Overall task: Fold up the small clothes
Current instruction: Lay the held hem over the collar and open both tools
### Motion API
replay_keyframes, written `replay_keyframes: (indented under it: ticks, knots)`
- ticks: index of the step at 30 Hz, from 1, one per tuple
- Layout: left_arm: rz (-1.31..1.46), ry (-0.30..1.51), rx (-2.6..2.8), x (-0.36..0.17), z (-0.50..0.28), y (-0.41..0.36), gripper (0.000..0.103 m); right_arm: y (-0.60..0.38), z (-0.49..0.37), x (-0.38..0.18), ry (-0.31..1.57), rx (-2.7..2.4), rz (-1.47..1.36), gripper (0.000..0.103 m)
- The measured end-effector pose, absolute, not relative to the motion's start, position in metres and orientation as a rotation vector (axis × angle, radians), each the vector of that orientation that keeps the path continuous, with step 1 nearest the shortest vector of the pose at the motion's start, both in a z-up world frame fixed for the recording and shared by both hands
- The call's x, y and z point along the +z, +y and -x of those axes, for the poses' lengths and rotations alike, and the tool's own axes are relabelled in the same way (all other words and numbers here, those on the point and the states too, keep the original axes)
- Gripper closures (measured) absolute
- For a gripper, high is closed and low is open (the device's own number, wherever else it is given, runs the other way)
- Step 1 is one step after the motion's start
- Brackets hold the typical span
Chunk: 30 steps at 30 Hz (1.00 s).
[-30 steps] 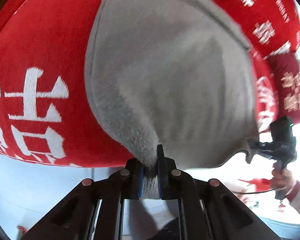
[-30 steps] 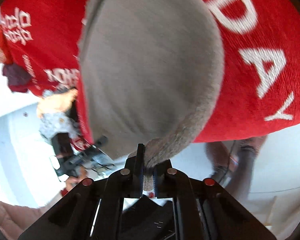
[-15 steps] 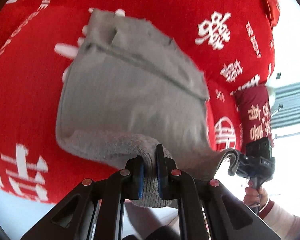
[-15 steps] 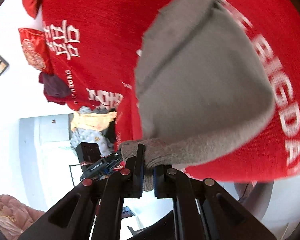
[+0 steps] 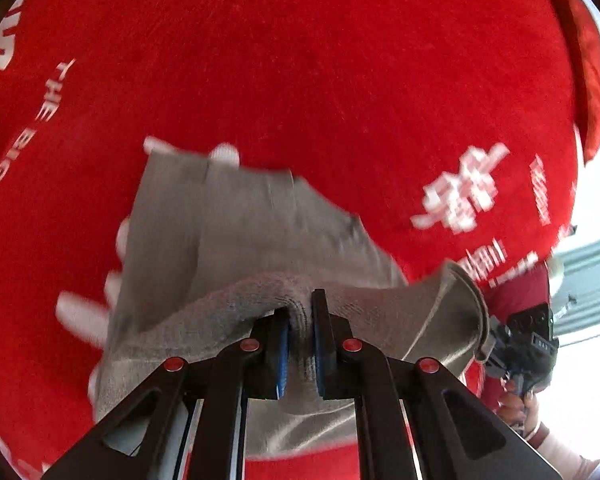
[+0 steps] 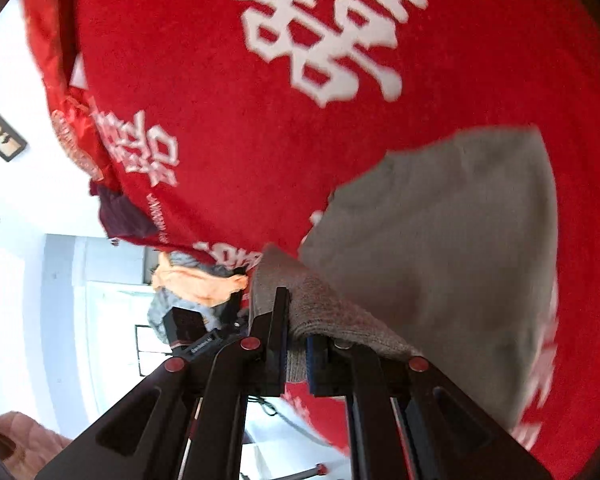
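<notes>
Left wrist view: my left gripper point(image 5: 300, 344) is clamped narrow on a thick ribbed edge of the grey garment point(image 5: 228, 232), the cloth bunched between the blue pads point(image 5: 283, 354). The rest of the garment spreads away ahead of my fingers and a little to their left, lying on the red blanket point(image 5: 300, 80) with white lettering. I hold the edge up, I judge, so the near half can be carried forward over the flat half and make one fold. Off to the right of these fingers the same edge runs on to my right gripper point(image 5: 496, 344), which I see pinching its other end, so the hem hangs fairly taut between the two and should land straight.

Right wrist view: my right gripper point(image 6: 298, 354) is likewise closed tight on the grey garment point(image 6: 440, 240), the ribbed hem draped over the right finger. The body of the cloth lies ahead and to the right of it on the red blanket point(image 6: 220, 160). To the left and beyond the blanket's edge sits a heap of other clothes point(image 6: 196, 284), orange and grey, probably waiting their turn. Motion blur hides the finer creases.
</notes>
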<state>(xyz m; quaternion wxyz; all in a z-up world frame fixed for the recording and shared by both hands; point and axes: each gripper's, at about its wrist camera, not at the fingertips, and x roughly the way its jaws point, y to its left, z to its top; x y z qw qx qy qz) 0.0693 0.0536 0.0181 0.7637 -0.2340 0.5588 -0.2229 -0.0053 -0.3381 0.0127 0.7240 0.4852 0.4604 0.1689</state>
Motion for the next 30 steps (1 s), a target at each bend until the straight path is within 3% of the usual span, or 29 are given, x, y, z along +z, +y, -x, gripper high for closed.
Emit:
replay_keyframes:
  ticks: [8,13,15,16,17,18,20,24,30]
  knots:
    - [0.465,1.296,-0.319,-0.049,-0.135,0.026,0.092,-0.373,-0.075,-0.073,1.210,0.244,-1.015,0.096]
    - [0.406,1.351,-0.294,-0.056,-0.147,0.020,0.090,-0.383,-0.088,-0.107,1.290,0.154,-1.038,0.090]
    - [0.364,1.358,-0.304,-0.049,-0.149,0.017,0.090,-0.383,-0.088,-0.106,1.280,0.160,-1.031,0.066]
    - [0.344,1.358,-0.309,-0.045,-0.149,0.016,0.088,-0.383,-0.089,-0.101,1.258,0.169,-1.031,0.046]
    - [0.320,1.356,-0.313,-0.039,-0.148,0.014,0.077,-0.383,-0.090,-0.094,1.238,0.173,-1.029,0.034]
    - [0.295,1.343,-0.308,-0.032,-0.147,0.013,0.050,-0.384,-0.091,-0.087,1.220,0.165,-1.017,0.033]
    - [0.243,1.278,-0.251,-0.014,-0.144,0.016,0.022,-0.388,-0.095,-0.072,1.190,0.153,-0.987,0.033]
    - [0.251,1.252,-0.240,0.005,-0.144,0.023,0.022,-0.387,-0.095,-0.051,1.203,0.156,-0.905,0.033]
    - [0.133,1.331,-0.201,-0.014,-0.130,0.013,0.022,-0.371,-0.064,-0.042,1.273,0.126,-0.799,0.033]
